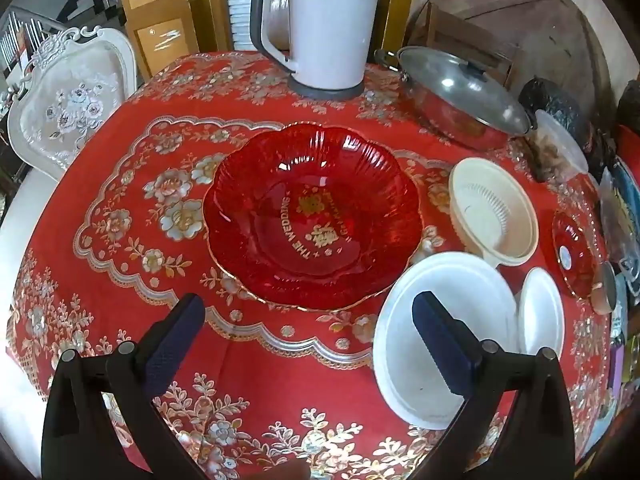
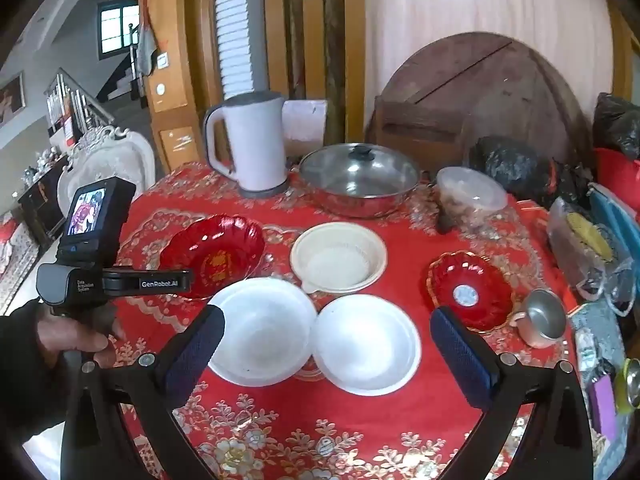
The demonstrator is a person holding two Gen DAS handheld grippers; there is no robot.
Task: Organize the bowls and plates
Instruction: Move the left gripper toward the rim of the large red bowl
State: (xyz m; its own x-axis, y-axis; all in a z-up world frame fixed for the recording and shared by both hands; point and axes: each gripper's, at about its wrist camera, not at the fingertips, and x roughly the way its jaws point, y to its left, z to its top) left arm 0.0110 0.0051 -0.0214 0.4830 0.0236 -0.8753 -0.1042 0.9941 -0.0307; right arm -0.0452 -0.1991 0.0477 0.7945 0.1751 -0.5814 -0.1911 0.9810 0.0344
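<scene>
Both grippers hover wide open with nothing in them: left gripper (image 1: 308, 344) over the big red bowl (image 1: 312, 212) mid-table, right gripper (image 2: 326, 344) above two white bowls (image 2: 262, 330) touching near the front edge, cream strainer bowl (image 2: 338, 258) behind.

In the left wrist view the right-hand tong finger (image 1: 444, 344) covers part of the big white plate (image 1: 440, 320), and the smaller white plate (image 1: 540, 312) is half tucked behind it. The gold print in the large red bowl (image 1: 312, 216) is partly unreadable (only "THE WEDDING" comes through). The stuff at the bench's (image 2: 400, 432) right edge (image 2: 608, 380) is cut off and smeared.
</scene>
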